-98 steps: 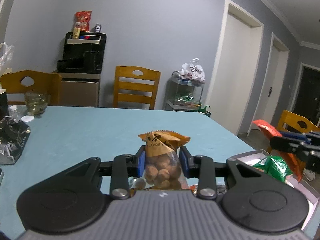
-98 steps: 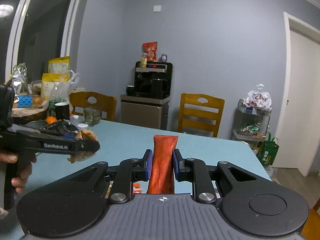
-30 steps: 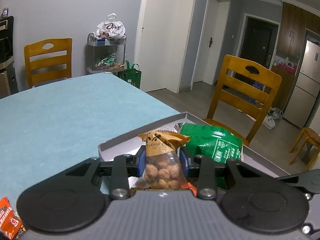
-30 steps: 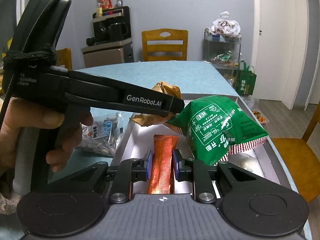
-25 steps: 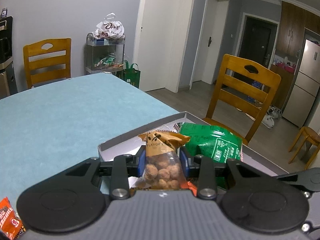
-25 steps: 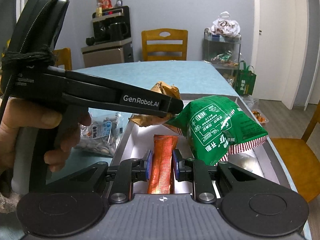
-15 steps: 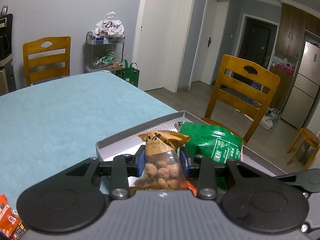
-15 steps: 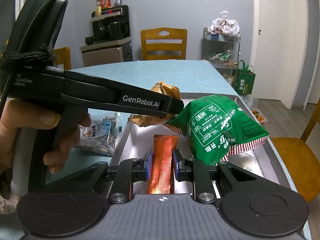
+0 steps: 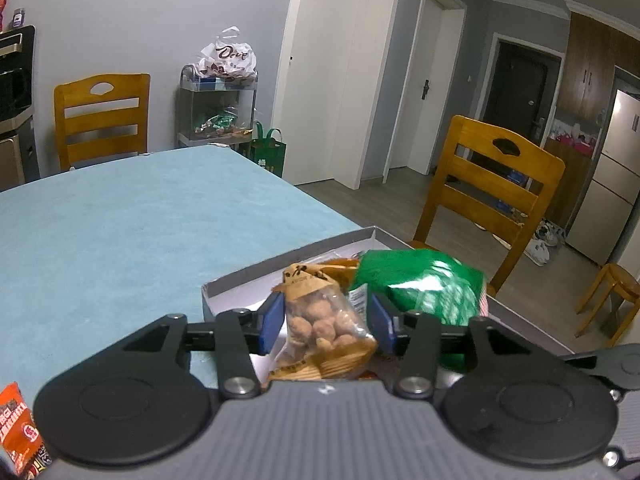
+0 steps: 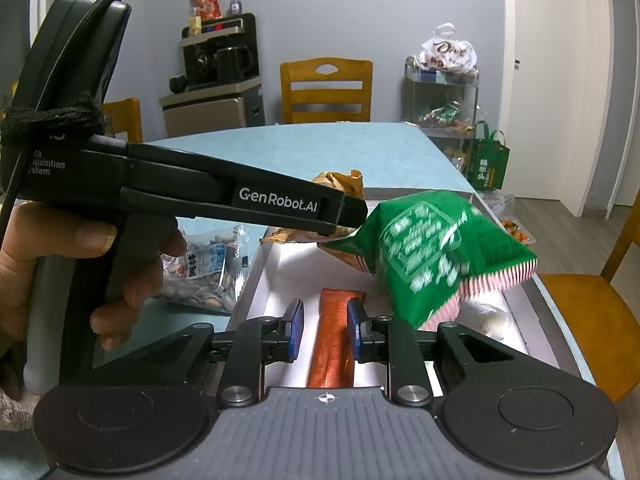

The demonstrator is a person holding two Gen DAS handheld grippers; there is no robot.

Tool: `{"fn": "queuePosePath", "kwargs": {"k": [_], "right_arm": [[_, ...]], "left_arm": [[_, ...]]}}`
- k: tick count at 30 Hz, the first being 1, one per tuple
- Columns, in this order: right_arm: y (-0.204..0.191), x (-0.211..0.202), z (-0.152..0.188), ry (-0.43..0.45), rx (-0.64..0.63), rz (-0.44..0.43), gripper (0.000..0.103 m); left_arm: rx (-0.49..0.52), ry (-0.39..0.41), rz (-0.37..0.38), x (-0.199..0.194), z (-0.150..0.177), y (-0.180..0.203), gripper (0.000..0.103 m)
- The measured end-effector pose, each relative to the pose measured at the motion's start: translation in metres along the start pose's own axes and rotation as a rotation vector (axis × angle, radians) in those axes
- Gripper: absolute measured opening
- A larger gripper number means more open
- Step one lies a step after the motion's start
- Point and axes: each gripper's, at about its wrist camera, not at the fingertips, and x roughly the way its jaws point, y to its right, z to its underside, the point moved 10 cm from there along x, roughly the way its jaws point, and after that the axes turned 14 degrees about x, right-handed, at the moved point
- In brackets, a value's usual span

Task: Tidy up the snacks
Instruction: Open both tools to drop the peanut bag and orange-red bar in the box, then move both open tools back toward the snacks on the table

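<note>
Blue desk (image 9: 120, 224) carries your shallow box (image 9: 248, 280); your left gripper (image 9: 326, 318) is opening around the nut bag (image 9: 324, 320) above it, and your right gripper (image 10: 323, 330) is opening around the orange packet (image 10: 334, 336).

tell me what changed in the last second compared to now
The left claw is opening, letting go of the nut bag, which tilts between its pads over the box. The right claw is opening off the orange packet. The green bag blurs, shifting. Both hands kept their place.
</note>
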Motion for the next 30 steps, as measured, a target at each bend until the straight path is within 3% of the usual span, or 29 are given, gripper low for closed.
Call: {"fn": "queuePosePath", "kwargs": {"k": [1, 5, 11, 19, 23, 25, 30], "right_arm": [[0.000, 0.000, 0.000, 0.000, 0.000, 0.000, 0.026], [0.001, -0.002, 0.000, 0.007, 0.004, 0.003, 0.031], [-0.001, -0.005, 0.001, 0.015, 0.013, 0.006, 0.039], [-0.005, -0.013, -0.003, 0.040, 0.031, 0.002, 0.071], [-0.007, -0.016, -0.006, 0.049, 0.034, 0.007, 0.079], [-0.009, -0.018, -0.007, 0.055, 0.038, 0.008, 0.089], [-0.015, -0.021, -0.008, 0.064, 0.038, 0.008, 0.096]], "left_arm": [[-0.004, 0.003, 0.000, -0.001, 0.000, -0.001, 0.050], [-0.021, 0.036, -0.014, -0.011, -0.002, -0.004, 0.080], [-0.038, 0.068, -0.030, -0.024, -0.006, -0.008, 0.092], [-0.059, 0.078, -0.064, -0.040, -0.006, -0.018, 0.097], [-0.057, 0.089, -0.069, -0.051, -0.005, -0.021, 0.098], [-0.049, 0.094, -0.075, -0.056, -0.005, -0.022, 0.098], [-0.026, 0.090, -0.087, -0.070, -0.004, -0.023, 0.099]]}}
